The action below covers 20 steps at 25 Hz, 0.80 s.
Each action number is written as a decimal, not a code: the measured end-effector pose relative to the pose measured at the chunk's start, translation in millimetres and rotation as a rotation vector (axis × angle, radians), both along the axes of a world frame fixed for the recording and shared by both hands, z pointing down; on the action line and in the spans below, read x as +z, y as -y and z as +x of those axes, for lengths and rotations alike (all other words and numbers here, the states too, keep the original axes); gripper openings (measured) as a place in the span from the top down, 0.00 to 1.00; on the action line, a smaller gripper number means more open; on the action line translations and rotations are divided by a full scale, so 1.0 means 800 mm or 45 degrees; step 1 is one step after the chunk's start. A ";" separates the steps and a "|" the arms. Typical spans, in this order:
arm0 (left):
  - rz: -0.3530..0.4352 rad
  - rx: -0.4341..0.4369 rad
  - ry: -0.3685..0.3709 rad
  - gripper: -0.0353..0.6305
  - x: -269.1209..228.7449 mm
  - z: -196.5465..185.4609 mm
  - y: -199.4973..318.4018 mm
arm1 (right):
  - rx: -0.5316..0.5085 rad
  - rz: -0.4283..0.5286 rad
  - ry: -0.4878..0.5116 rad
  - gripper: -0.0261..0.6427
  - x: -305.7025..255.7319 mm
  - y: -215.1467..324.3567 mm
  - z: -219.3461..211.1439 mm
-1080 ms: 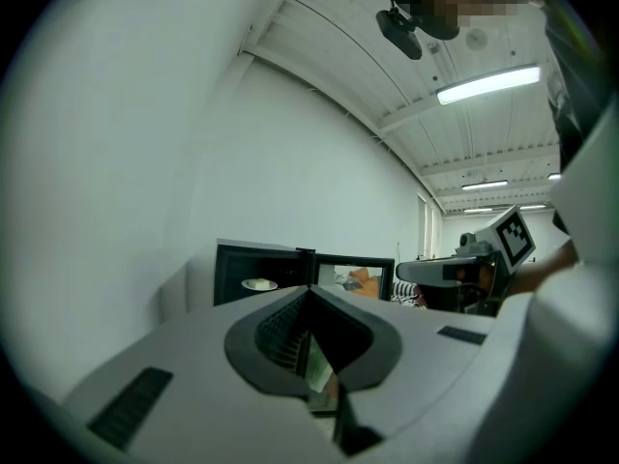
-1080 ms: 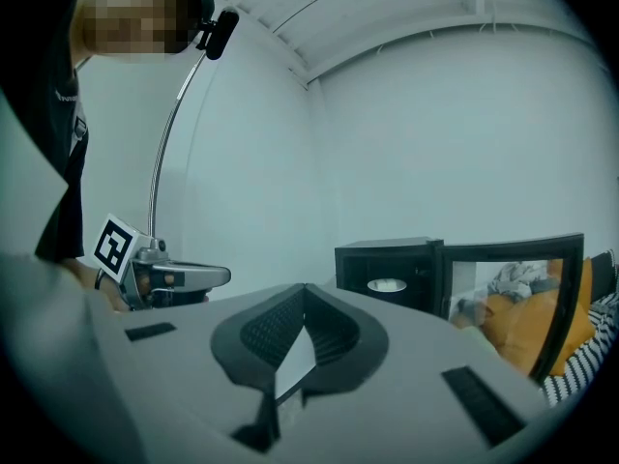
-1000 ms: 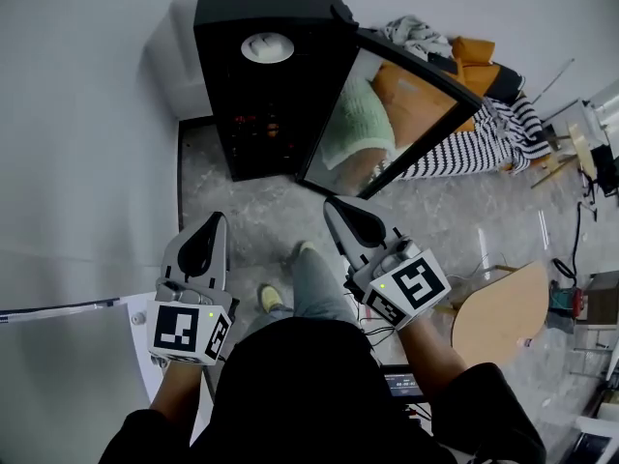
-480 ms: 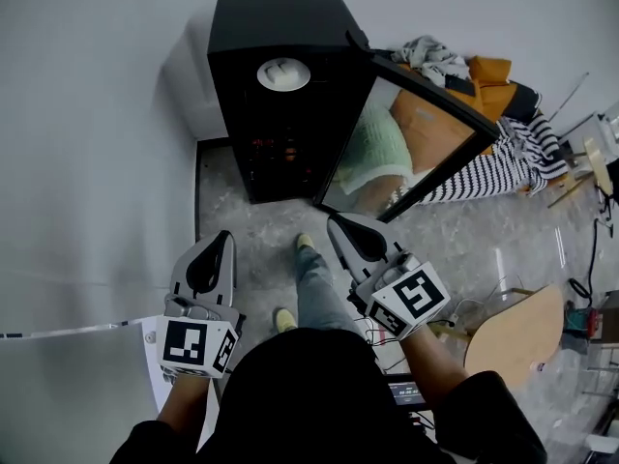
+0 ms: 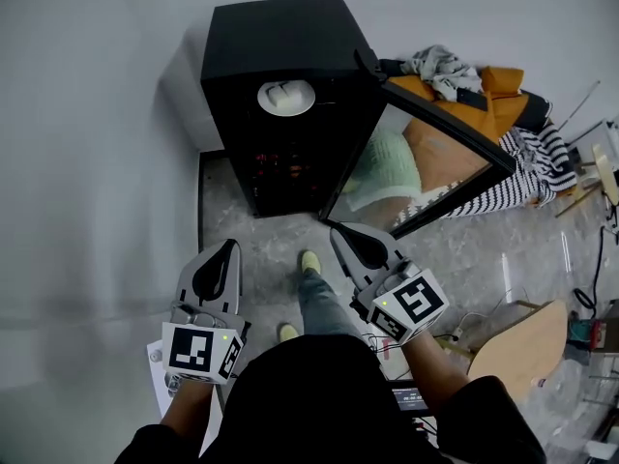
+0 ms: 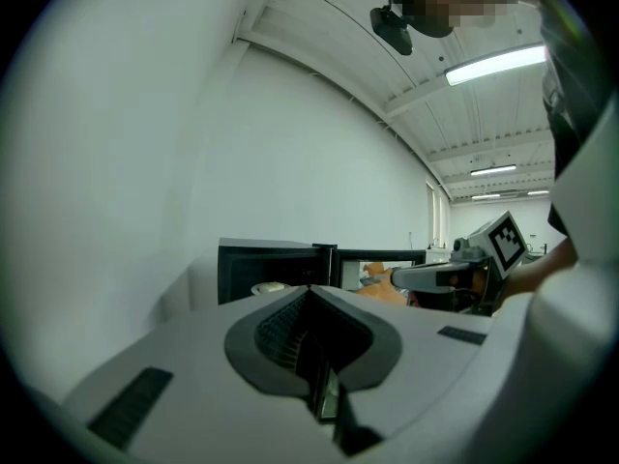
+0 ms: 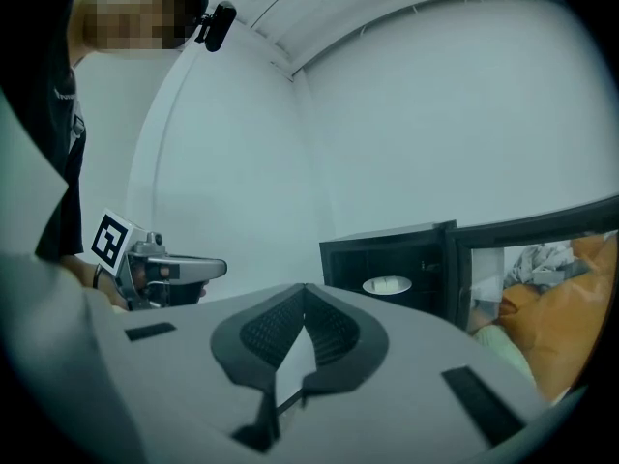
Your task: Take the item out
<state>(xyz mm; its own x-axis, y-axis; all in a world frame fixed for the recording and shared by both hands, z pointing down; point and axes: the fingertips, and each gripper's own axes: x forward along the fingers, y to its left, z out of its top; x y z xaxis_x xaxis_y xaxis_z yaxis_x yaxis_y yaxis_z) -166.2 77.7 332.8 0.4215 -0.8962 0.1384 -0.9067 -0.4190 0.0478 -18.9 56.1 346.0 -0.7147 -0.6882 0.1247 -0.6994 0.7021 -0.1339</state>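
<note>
black cabinet (image 5: 280, 37), door (image 5: 440, 158) open, holds white dish (image 5: 285, 96) inside; left gripper (image 5: 228, 247), right gripper (image 5: 338, 230): both clenched shut on nothing, hover side by side over floor (image 5: 227, 211), well short of cabinet, pointing toward it

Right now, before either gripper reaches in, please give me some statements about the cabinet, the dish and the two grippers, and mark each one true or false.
1. The glass door of the black cabinet stands open. True.
2. A white dish sits inside the black cabinet. True.
3. The right gripper holds the white dish. False: its jaws are shut on nothing, short of the cabinet.
4. The left gripper has its jaws wide apart. False: they are together and empty.
5. The striped cloth lies left of the cabinet. False: in the head view it lies at the right, beyond the open door.
</note>
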 end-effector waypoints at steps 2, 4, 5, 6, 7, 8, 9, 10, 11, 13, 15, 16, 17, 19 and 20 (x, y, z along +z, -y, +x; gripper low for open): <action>-0.013 0.016 0.000 0.94 0.000 0.002 0.022 | 0.000 -0.015 -0.001 0.95 0.000 0.021 0.001; -0.016 0.033 0.008 0.94 -0.002 0.006 0.048 | -0.007 -0.020 -0.004 0.95 0.001 0.046 0.001; -0.015 0.040 0.012 0.94 -0.002 0.008 0.062 | -0.011 -0.018 -0.004 0.95 0.001 0.059 0.002; -0.015 0.045 0.014 0.94 -0.002 0.010 0.076 | -0.017 -0.017 -0.005 0.95 0.001 0.071 0.003; -0.017 0.049 0.014 0.94 0.000 0.013 0.088 | -0.022 -0.018 -0.009 0.95 0.004 0.083 0.005; -0.023 0.052 0.013 0.94 0.003 0.017 0.099 | -0.023 -0.021 -0.014 0.95 0.006 0.094 0.009; -0.032 0.055 0.012 0.94 0.006 0.021 0.110 | -0.020 -0.029 -0.017 0.95 0.008 0.105 0.013; -0.043 0.059 0.011 0.94 0.010 0.025 0.120 | -0.014 -0.039 -0.019 0.95 0.010 0.116 0.017; -0.055 0.064 0.009 0.94 0.013 0.028 0.131 | -0.007 -0.047 -0.019 0.95 0.010 0.127 0.021; -0.075 0.074 0.008 0.94 0.017 0.035 0.151 | -0.002 -0.053 -0.021 0.95 0.010 0.148 0.026; -0.083 0.077 0.010 0.94 0.019 0.040 0.169 | -0.010 -0.057 -0.027 0.95 0.012 0.164 0.029; -0.085 0.076 0.011 0.94 0.019 0.043 0.177 | -0.017 -0.061 -0.030 0.95 0.014 0.170 0.029; -0.086 0.074 0.011 0.94 0.020 0.046 0.183 | -0.025 -0.068 -0.030 0.95 0.016 0.174 0.030; -0.089 0.067 0.009 0.94 0.022 0.050 0.195 | -0.033 -0.085 -0.024 0.95 0.021 0.182 0.031; -0.091 0.063 0.008 0.94 0.022 0.051 0.202 | -0.034 -0.094 -0.021 0.95 0.023 0.188 0.031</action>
<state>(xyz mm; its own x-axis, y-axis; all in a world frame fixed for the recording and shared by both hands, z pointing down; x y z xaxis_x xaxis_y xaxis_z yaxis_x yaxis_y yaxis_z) -125.2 -83.8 350.3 0.4640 -0.8620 0.2040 -0.8853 -0.4592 0.0733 5.6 -94.0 364.3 -0.7303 -0.6572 0.1865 -0.6829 0.7094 -0.1743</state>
